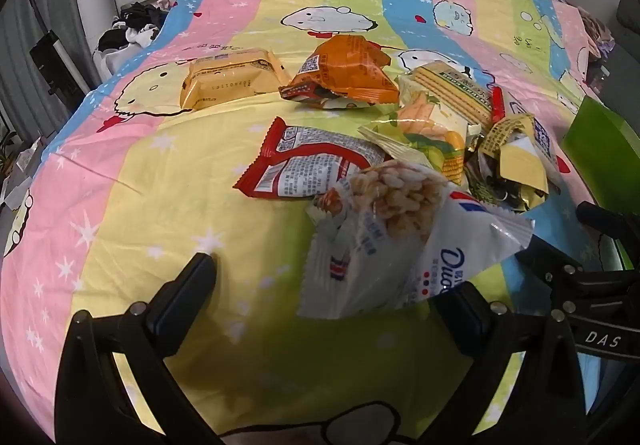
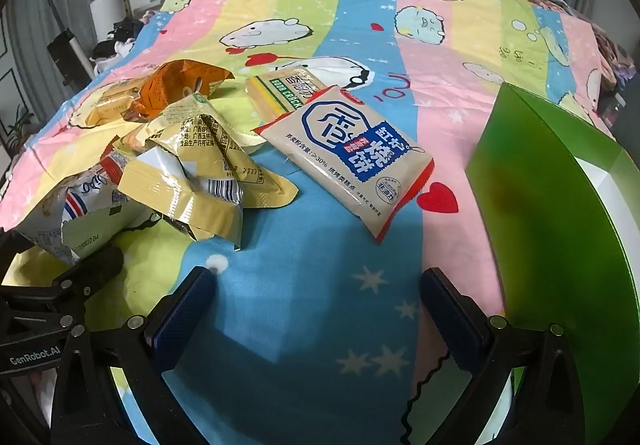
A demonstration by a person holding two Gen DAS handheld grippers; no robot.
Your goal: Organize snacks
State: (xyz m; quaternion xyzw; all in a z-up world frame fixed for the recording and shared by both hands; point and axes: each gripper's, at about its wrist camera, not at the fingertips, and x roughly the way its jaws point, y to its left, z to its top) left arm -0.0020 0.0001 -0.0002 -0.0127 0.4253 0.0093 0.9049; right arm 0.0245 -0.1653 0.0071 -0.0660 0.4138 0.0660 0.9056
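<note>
Several snack packets lie on a striped cartoon bedspread (image 1: 120, 213). In the left wrist view a white puffed-grain packet (image 1: 392, 241) lies just ahead of my open left gripper (image 1: 332, 277), its near end reaching between the fingertips without being pressed. Beyond it are a red-edged packet (image 1: 304, 161), an orange packet (image 1: 344, 73) and a yellow packet (image 1: 228, 81). In the right wrist view my open right gripper (image 2: 320, 281) hovers over bare blue cloth. A beige flatbread packet (image 2: 352, 157) lies ahead of it, crumpled yellow packets (image 2: 192, 165) to its left.
A green box (image 2: 560, 245) stands open at the right, also seen as a green box (image 1: 600, 149) at the right edge of the left view. The other gripper's black frame (image 2: 60, 293) shows at the lower left. Clothes and furniture (image 1: 132, 29) line the bed's far left side.
</note>
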